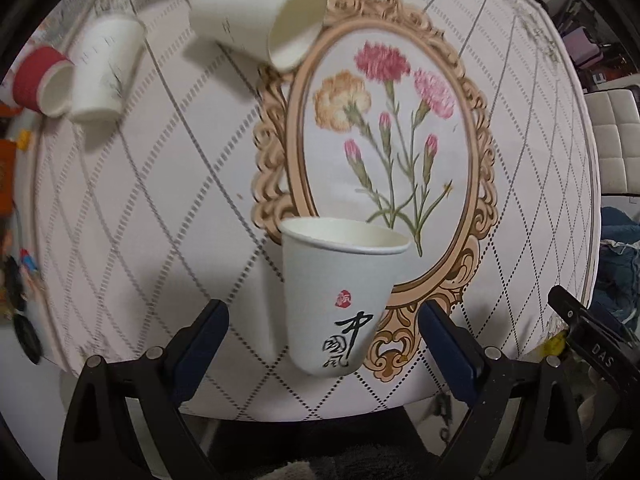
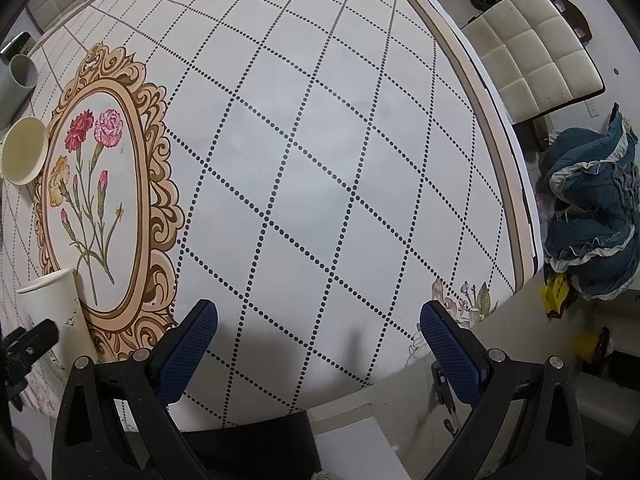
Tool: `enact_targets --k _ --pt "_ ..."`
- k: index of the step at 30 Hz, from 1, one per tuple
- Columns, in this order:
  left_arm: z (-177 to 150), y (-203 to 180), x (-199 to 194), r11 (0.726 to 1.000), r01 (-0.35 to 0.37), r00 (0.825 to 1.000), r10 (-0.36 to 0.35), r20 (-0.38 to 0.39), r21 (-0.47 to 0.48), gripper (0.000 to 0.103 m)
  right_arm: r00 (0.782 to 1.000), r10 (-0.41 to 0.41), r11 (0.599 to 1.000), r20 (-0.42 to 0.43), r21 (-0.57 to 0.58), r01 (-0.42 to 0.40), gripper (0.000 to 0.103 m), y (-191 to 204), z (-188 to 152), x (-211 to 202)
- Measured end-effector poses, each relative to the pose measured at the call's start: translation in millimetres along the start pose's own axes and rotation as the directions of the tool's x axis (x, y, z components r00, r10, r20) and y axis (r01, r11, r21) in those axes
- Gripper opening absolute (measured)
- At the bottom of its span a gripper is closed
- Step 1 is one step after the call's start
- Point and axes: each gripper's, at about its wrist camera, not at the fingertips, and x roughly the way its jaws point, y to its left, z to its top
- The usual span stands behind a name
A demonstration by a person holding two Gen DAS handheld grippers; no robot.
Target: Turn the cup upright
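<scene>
A white paper cup (image 1: 340, 292) with black calligraphy and a red seal stands upright on the table, mouth up. It stands between the fingers of my open left gripper (image 1: 324, 324), a little ahead of the blue pads, and neither pad touches it. The same cup (image 2: 56, 312) shows at the left edge of the right wrist view. My right gripper (image 2: 318, 320) is open and empty above bare tablecloth near the table's front edge.
A white cup (image 1: 260, 20) lies on its side at the far end. Another white cup (image 1: 104, 68) stands mouth down, with a red cup (image 1: 40, 80) on its side beside it. A padded chair (image 2: 532, 52) and blue cloth (image 2: 592, 216) lie right of the table.
</scene>
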Motion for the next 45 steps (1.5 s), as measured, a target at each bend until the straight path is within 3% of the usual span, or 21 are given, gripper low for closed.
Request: enact_targets --k 13,20,27,32,33,45 --pt "-12 17 -83 1.000 -0.023 0.981 0.020 0.194 0.015 0.096 0.997 0.012 1.000 0.078 -0.005 -0.012 0.102 15 -16 -49" --pt "-26 56 -104 0.985 -0.167 0.937 0.172 0.303 -0.041 0.096 0.989 0.090 0.995 0.114 -0.058 -0.084 0.102 46 -31 -79" --pt "-42 121 -63 0.957 -0.255 0.932 0.281 0.229 -0.137 0.096 0.983 0.174 0.971 0.065 -0.176 -0.161 0.102 123 -48 -75" --pt "-51 149 -37 0.942 -0.289 0.930 0.319 0.183 -0.172 0.099 0.983 0.180 0.957 0.038 -0.238 -0.166 0.101 172 -54 -62" --pt "-53 152 -34 0.942 -0.290 0.932 0.319 0.175 -0.171 0.103 0.983 0.179 0.954 0.030 -0.249 -0.166 0.101 181 -54 -58" --pt "-64 164 -2 0.945 -0.270 0.951 0.292 0.103 -0.182 0.103 0.986 0.158 0.942 -0.044 -0.292 -0.164 0.087 223 -48 -24"
